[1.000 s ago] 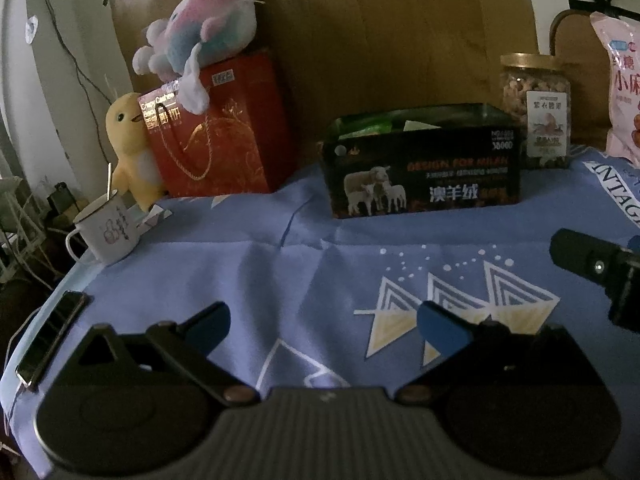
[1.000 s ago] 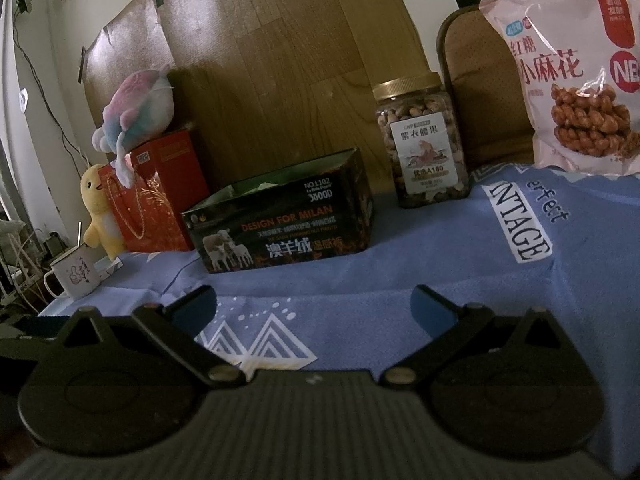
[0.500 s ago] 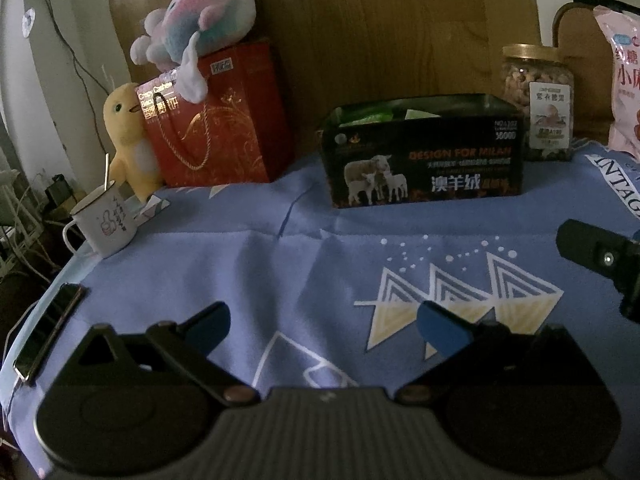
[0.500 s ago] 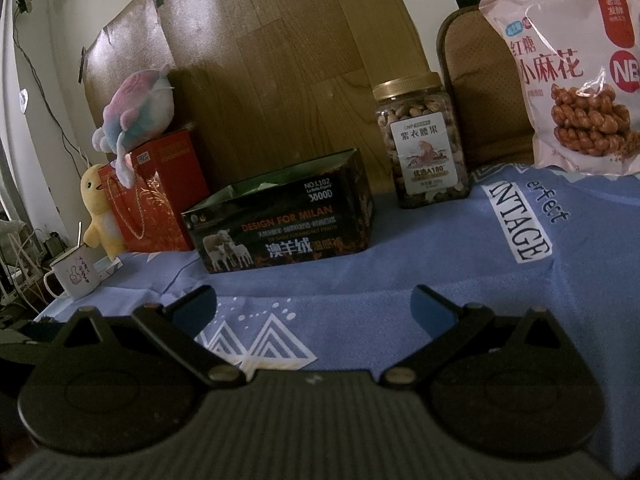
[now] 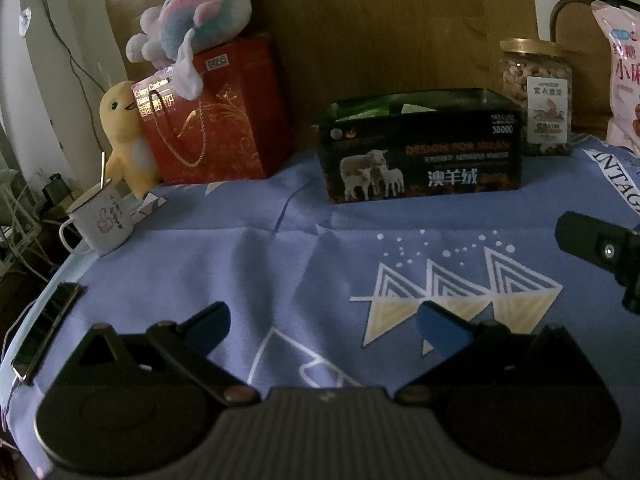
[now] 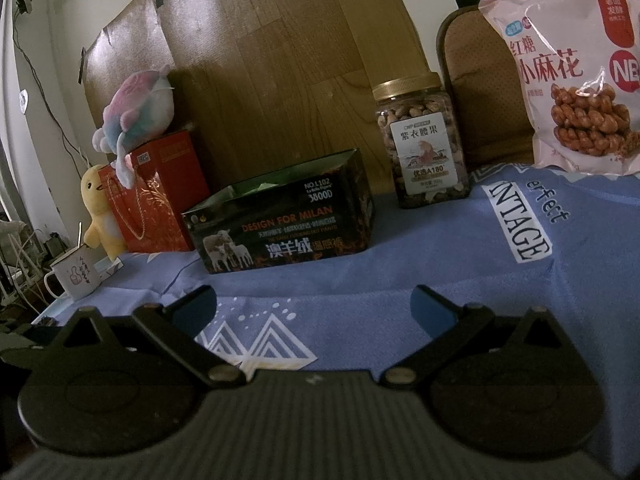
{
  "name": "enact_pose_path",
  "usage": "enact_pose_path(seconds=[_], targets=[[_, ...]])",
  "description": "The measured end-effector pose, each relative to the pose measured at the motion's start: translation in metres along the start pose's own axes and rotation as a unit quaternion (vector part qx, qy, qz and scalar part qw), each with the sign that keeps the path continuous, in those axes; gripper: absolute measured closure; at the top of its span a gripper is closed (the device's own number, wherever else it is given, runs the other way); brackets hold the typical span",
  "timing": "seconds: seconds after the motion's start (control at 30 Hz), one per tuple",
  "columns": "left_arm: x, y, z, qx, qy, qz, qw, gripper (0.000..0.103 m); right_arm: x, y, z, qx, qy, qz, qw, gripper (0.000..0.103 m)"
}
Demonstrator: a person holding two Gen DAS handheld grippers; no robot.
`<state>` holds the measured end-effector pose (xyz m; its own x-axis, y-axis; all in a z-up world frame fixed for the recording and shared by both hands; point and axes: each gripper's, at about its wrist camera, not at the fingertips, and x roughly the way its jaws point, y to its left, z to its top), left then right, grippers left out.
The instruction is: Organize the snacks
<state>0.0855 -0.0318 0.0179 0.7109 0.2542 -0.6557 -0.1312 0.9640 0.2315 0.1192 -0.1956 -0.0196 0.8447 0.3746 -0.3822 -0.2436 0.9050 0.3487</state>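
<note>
Two handheld grippers hover low over a table w/ a blue cloth (image 5: pixel 260 264), soft and creased, printed w/ white and yellow triangles. Left gripper (image 5: pixel 322 326): blue-padded fingers spread wide, nothing between them. Right gripper (image 6: pixel 314 306): same, fingers apart, holding nothing.

At the far middle of the table sits an open-topped black cardboard box (image 6: pixel 280 226), rectangular, glossy, printed w/ sheep and "DESIGN FOR MILAN"; green packets peek out inside it in the left view. Just right of the box and slightly farther back stands a clear plastic jar of nuts (image 6: pixel 420 144), squarish w/ a gold screw lid and paper label. At the far right a pink crinkly snack bag (image 6: pixel 576 72) of brown twisted dough sticks stands upright, leaning against a brown padded chair back (image 6: pixel 476 92).

Left of the box: a red paper gift bag (image 5: pixel 216 112) w/ gold rope handle, a fuzzy pink-and-blue plush fish (image 5: pixel 192 8) on top, a yellow plush duck (image 5: pixel 124 132) beside it. Nearer left, a white enamel mug (image 5: pixel 102 220) w/ a spoon in it. A flat dark phone (image 5: pixel 46 332) lies at the table's left edge. Wood-grain board (image 6: pixel 280 60) behind everything.
</note>
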Motion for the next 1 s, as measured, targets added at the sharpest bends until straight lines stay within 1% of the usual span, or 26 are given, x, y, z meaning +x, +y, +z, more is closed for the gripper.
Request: enact_pose_path(seconds=[0.47, 1.0], targets=[[-0.0025, -0.0004, 0.0016, 0.001, -0.002, -0.005, 1.0000, 0.000, -0.0006, 0.0020, -0.0001, -0.004, -0.001, 0.001, 1.000, 0.000], [0.0013, -0.0007, 0.0013, 0.000, -0.001, 0.000, 1.0000, 0.000, -0.0006, 0.0019, -0.0001, -0.004, -0.001, 0.001, 1.000, 0.000]])
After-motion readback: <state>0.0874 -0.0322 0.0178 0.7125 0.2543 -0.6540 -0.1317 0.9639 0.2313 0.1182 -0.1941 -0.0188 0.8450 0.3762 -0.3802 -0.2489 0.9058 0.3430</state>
